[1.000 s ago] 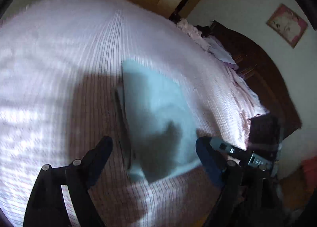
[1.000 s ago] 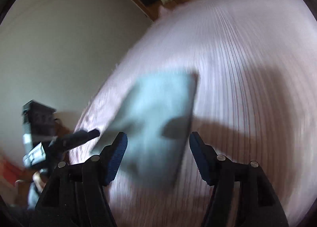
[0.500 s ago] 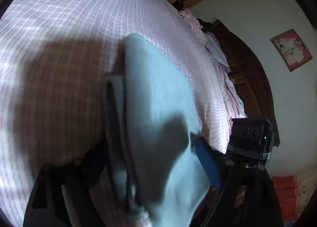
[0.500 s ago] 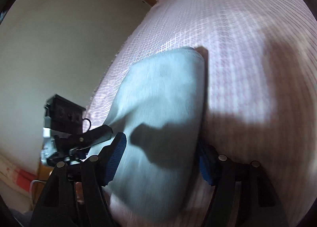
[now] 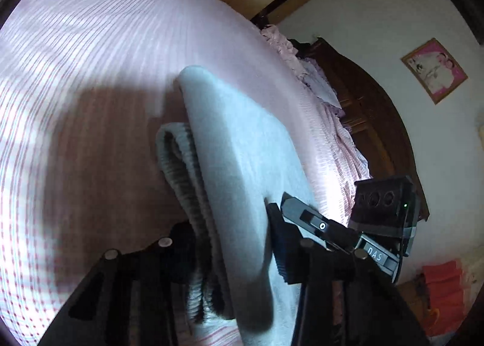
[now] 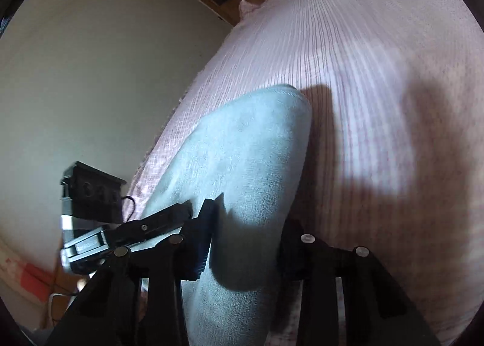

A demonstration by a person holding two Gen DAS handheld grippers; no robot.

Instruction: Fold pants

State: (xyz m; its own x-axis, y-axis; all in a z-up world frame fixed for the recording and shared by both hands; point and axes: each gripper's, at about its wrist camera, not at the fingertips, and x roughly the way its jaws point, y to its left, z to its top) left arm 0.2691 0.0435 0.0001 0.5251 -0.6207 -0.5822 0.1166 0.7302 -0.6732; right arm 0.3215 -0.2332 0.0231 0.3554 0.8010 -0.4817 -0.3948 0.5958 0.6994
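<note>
now the folded pants (image 5: 242, 164), a pale grey-blue bundle, lie on the pink striped bed (image 5: 90, 73), with their near end between the fingers of both tools. in the left wrist view the left gripper (image 5: 233, 249) has just been closing, and its two black fingers (image 5: 281, 249) sit on either side of the bundle's near end, pressing into the cloth: it is clamped on the pants. layered ribbed edges of the fold show along the bundle's left side, by the left finger. the right gripper (image 5: 317, 225) reaches in from the right of that view, its tip touching the pants just beside the left tool's right finger, with a black camera box behind it.

in the right wrist view the right gripper (image 6: 245, 243) has also just been closing; its fingers (image 6: 202, 240) stand against both sides of the pants (image 6: 242, 164), so it grips them too. the left gripper (image 6: 169, 222) comes in from the left there, its tip against the cloth next to the right tool's left finger. the far end of the bundle is rounded and rests flat on the bed (image 6: 378, 73), and dark shadows fall across the sheet to the right.

beyond the bed stand a wooden headboard (image 5: 372, 122), a framed pink picture (image 5: 434, 70) on the white wall, and crumpled pink bedding (image 5: 302, 64) by the headboard.
</note>
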